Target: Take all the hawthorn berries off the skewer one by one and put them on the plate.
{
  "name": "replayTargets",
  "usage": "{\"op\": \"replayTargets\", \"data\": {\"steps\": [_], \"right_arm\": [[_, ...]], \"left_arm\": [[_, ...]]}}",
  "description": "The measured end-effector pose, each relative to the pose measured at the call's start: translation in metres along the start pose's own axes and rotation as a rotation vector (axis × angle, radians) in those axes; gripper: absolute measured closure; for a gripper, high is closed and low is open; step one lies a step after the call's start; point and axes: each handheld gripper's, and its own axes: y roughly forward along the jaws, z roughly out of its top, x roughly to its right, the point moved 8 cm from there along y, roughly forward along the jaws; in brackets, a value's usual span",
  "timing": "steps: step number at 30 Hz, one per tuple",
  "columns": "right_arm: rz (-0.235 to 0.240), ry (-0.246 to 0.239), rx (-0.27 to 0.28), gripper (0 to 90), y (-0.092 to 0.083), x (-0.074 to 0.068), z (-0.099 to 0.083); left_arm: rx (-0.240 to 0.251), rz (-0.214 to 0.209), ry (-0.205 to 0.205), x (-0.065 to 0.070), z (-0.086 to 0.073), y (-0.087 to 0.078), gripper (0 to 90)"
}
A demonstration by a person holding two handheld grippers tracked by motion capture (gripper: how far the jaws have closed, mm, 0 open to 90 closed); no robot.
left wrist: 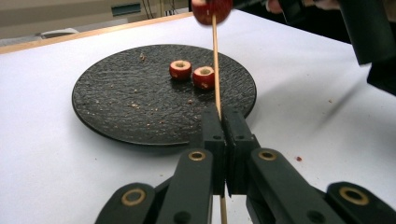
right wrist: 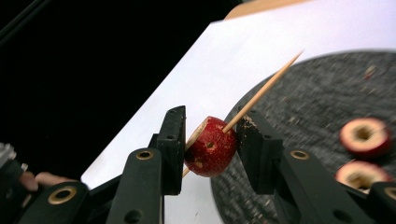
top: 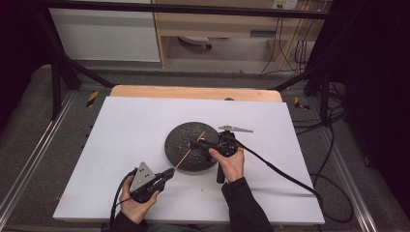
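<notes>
White table (top: 125, 145), left gripper (left wrist: 223, 122) jaws clamping skewer (left wrist: 215, 70), right gripper (right wrist: 210, 135) jaws pinching red fruit (right wrist: 210, 151)

Rough matt black stone-like plate (left wrist: 121, 102), thin pale wooden skewer (left wrist: 215, 60), glossy red fruit (right wrist: 210, 147), smooth matt white tabletop (top: 130, 121)

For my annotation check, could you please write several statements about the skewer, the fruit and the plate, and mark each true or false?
1. The left gripper is shut on the wooden skewer. True.
2. The right gripper holds a red cored fruit threaded on the skewer. True.
3. Four fruit pieces lie on the black plate. False: two lie there.
4. The plate sits on bare wood. False: it sits on the white tabletop.
</notes>
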Motion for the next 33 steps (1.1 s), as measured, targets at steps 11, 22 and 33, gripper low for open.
{"op": "replayTargets", "data": {"steps": [11, 22, 33], "right_arm": [[-0.083, -0.019, 0.069, 64.4, -0.011, 0.022, 0.038], [-0.150, -0.024, 0.110, 64.5, -0.014, 0.042, 0.058], [-0.134, -0.076, 0.013, 64.5, 0.008, 0.035, 0.016]], "left_arm": [[0.000, -0.011, -0.012, -0.004, -0.002, -0.005, 88.3], [0.006, -0.002, -0.022, -0.011, -0.003, -0.011, 88.3], [0.017, 0.026, -0.069, -0.028, -0.001, -0.016, 88.3]]}}
